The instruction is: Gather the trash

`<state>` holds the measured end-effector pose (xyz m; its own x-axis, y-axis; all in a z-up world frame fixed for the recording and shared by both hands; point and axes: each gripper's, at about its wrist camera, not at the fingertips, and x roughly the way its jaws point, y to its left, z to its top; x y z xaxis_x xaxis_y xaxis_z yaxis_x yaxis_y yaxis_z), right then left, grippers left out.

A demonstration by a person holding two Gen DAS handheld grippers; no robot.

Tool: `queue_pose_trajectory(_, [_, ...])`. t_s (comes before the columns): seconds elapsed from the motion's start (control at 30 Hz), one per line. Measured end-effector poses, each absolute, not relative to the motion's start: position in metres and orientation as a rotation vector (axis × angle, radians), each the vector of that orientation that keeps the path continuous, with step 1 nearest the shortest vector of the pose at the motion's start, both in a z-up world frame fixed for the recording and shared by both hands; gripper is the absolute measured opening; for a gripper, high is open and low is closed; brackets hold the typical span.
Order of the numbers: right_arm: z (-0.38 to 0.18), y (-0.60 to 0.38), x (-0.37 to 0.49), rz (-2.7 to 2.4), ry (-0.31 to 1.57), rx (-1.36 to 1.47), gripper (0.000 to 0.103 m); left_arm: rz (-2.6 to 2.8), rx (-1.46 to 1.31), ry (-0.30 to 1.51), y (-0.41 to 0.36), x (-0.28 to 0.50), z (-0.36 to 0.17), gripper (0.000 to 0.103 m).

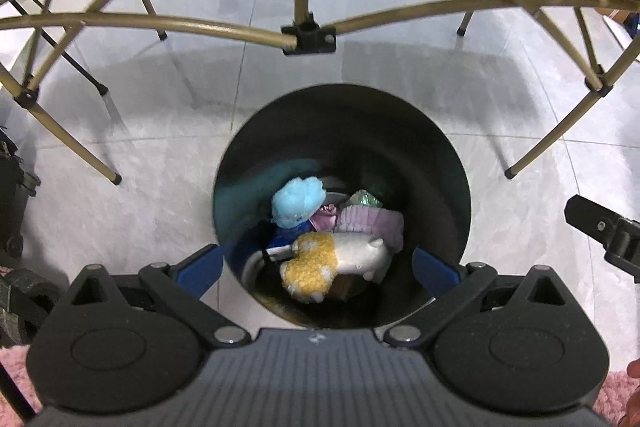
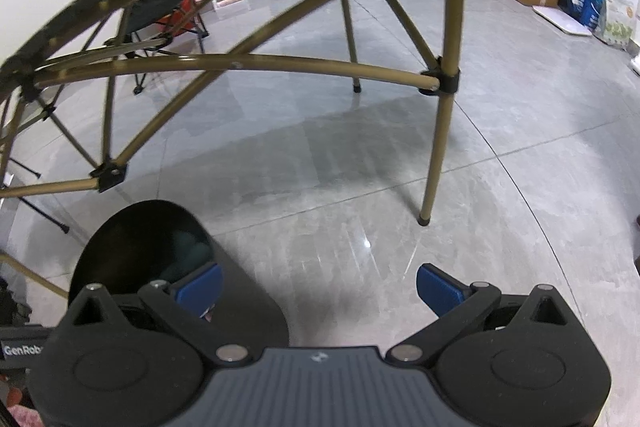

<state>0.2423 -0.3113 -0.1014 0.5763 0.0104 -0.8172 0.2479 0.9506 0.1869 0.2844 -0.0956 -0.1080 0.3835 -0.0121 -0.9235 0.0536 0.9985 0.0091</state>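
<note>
- Left gripper hangs right over the bin, jaws spread wide, nothing in them.
- Down in the bin: a white-and-yellow plush on top at the near side, a blue plush at the far left, a purple cloth to the right.
- Right gripper is also wide apart and empty, over bare floor, the bin just to its left.
- Table legs stand beyond.
</note>
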Motion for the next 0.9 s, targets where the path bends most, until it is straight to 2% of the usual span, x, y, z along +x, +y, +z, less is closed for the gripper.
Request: queue_pose_trajectory(0.9, [0.015,-0.224,0.146,0.093,0.794,0.159,0.103,-0.012,-0.012,0.934,-0.003,0.146,0.005,0.103])
